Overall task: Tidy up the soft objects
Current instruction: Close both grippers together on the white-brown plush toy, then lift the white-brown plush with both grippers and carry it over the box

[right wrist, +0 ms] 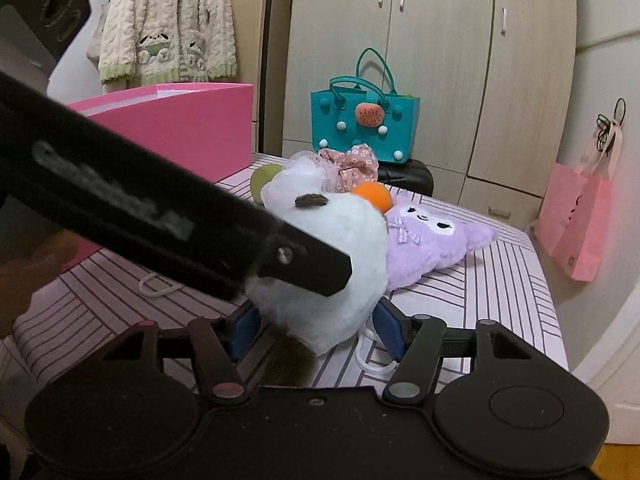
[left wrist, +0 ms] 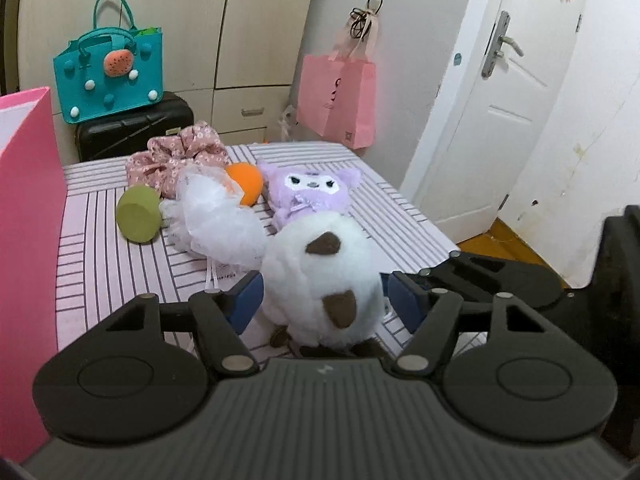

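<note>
The striped counter (left wrist: pixel 400 216) ends in a free edge at 3 o'clock in the left wrist view, with the wooden floor (left wrist: pixel 500 240) and the white door (left wrist: pixel 500 120) beyond it. At 9 o'clock the pink box (left wrist: pixel 28 260) stands as a wall along that side. Bare striped surface lies at 8 o'clock, between the box and the left gripper (left wrist: pixel 322 300); in the right wrist view open cloth runs from 3 to 4 o'clock.

The white plush (left wrist: pixel 320 280) sits at the near middle of the counter, round and fluffy, with dark brown patches and a brown part underneath. Both sets of blue-padded fingers flank it closely: the left gripper's press against its sides, and the right gripper (right wrist: pixel 316 324) has it between its fingers too, though whether these squeeze it I cannot tell.

At 12 o'clock of the plush lies the purple plush (left wrist: pixel 308 196), touching it. Toward 11 o'clock come the white mesh puff (left wrist: pixel 216 216), the orange ball (left wrist: pixel 246 182), the green cylinder (left wrist: pixel 138 214) and the floral scrunchie (left wrist: pixel 176 156), all bunched together.
</note>
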`<act>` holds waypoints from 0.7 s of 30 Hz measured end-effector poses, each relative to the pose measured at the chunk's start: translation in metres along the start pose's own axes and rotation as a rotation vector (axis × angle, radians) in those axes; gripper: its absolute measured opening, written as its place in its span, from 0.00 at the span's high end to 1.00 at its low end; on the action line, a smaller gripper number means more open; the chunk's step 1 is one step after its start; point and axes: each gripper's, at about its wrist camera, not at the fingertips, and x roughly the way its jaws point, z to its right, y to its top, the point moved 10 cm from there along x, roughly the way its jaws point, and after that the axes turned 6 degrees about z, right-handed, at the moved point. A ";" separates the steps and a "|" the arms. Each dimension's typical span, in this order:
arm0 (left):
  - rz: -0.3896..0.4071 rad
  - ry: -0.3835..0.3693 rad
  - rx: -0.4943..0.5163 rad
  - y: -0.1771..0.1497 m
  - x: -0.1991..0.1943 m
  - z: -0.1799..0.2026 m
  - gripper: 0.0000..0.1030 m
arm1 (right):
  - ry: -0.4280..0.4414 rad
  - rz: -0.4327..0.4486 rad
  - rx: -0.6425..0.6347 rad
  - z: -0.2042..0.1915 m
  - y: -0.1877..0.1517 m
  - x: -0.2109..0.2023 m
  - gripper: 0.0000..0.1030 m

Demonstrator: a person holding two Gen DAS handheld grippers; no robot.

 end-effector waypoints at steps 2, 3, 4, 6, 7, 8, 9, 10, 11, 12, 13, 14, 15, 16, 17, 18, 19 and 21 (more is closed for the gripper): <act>-0.018 -0.001 -0.008 -0.004 0.004 0.000 0.35 | -0.007 0.005 -0.011 -0.001 0.000 -0.002 0.35; -0.027 -0.005 -0.016 -0.006 0.005 0.000 0.37 | -0.009 0.008 -0.015 -0.001 0.000 -0.003 0.35; -0.034 -0.004 -0.029 -0.008 0.006 0.000 0.40 | -0.010 0.011 -0.016 -0.001 0.000 -0.003 0.35; -0.034 0.008 -0.043 -0.010 0.007 -0.003 0.45 | -0.016 0.018 -0.016 0.000 0.000 -0.003 0.38; -0.032 0.012 -0.045 -0.010 0.007 -0.003 0.46 | -0.020 0.022 -0.016 0.000 0.001 -0.004 0.39; -0.029 0.010 -0.044 -0.011 0.007 -0.003 0.46 | -0.021 0.026 -0.016 -0.001 0.001 -0.004 0.41; -0.027 0.009 -0.040 -0.011 0.006 -0.003 0.46 | -0.021 0.028 -0.017 -0.001 0.001 -0.005 0.41; -0.027 0.009 -0.038 -0.011 0.005 -0.002 0.46 | -0.023 0.029 -0.018 -0.002 0.001 -0.007 0.42; -0.028 0.009 -0.039 -0.011 0.004 -0.001 0.46 | -0.024 0.031 -0.018 -0.004 0.001 -0.008 0.42; -0.029 0.010 -0.043 -0.011 0.002 0.000 0.47 | -0.025 0.032 -0.016 -0.005 0.001 -0.011 0.42; -0.031 0.010 -0.046 -0.011 0.000 0.001 0.47 | -0.025 0.033 -0.017 -0.006 0.002 -0.013 0.42; -0.032 0.011 -0.050 -0.011 -0.003 0.002 0.47 | -0.026 0.034 -0.022 -0.008 0.003 -0.016 0.42; -0.030 0.009 -0.058 -0.011 -0.006 0.003 0.47 | -0.029 0.036 -0.027 -0.009 0.004 -0.019 0.42; -0.026 0.006 -0.062 -0.011 -0.009 0.005 0.47 | -0.030 0.037 -0.031 -0.010 0.005 -0.022 0.42; -0.024 0.002 -0.064 -0.011 -0.012 0.006 0.47 | -0.029 0.035 -0.030 -0.011 0.006 -0.026 0.42; -0.024 -0.001 -0.064 -0.011 -0.015 0.008 0.47 | -0.027 0.032 -0.025 -0.011 0.007 -0.029 0.42; -0.024 -0.003 -0.064 -0.011 -0.018 0.010 0.47 | -0.024 0.027 -0.016 -0.012 0.008 -0.031 0.42; -0.036 -0.004 -0.065 -0.011 -0.023 0.012 0.47 | -0.014 0.011 0.004 -0.014 0.009 -0.036 0.42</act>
